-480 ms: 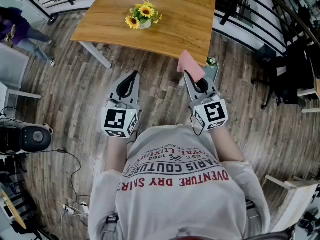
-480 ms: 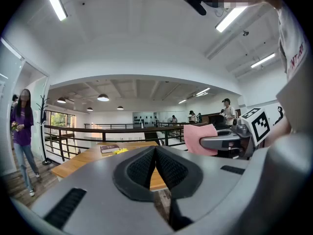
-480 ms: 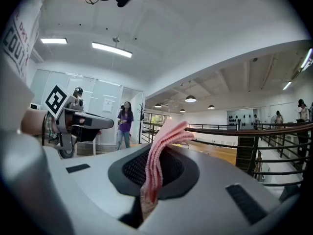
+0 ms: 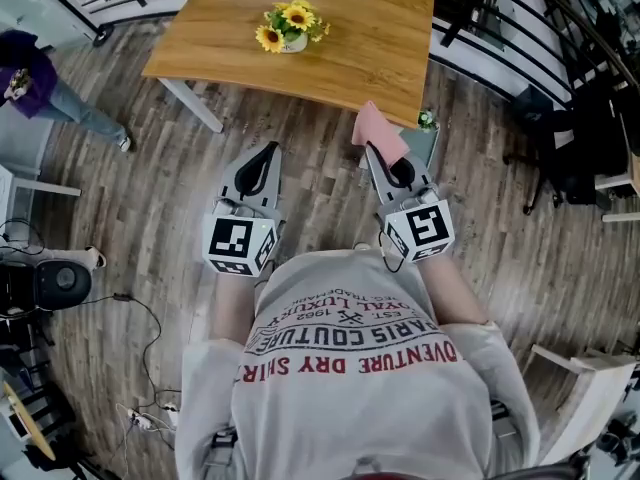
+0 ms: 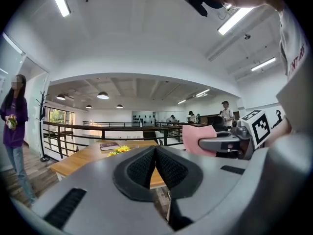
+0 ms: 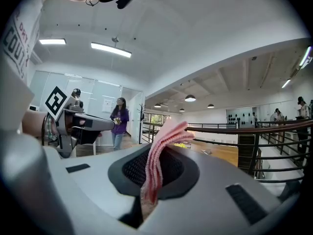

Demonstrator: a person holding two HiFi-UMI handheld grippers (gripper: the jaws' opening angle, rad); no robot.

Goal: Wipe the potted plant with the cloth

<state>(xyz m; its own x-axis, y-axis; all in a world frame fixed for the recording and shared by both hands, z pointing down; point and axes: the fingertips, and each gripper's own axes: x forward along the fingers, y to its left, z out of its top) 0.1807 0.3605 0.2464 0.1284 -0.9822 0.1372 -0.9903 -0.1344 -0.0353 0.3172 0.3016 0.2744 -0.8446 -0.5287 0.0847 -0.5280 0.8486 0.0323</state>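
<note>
Potted plant [image 4: 289, 28] well ahead, cloth [image 4: 378, 128] gripped
Left gripper [image 4: 268, 153] closed, empty; yellow blooms in a white pot sit on the wooden table [image 4: 380, 58]; right gripper [image 4: 372, 150] clamps the folded pink cloth. Plank floor [image 4: 150, 168], black railings [image 5: 98, 127].

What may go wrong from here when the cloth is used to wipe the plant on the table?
1. The small white pot of yellow flowers stands free on the wooden table; a push from the folded pink cloth might tip it, since the left gripper is shut and far from it.
2. The right gripper pinches only part of the cloth, so it may slip out while rubbing.
</note>
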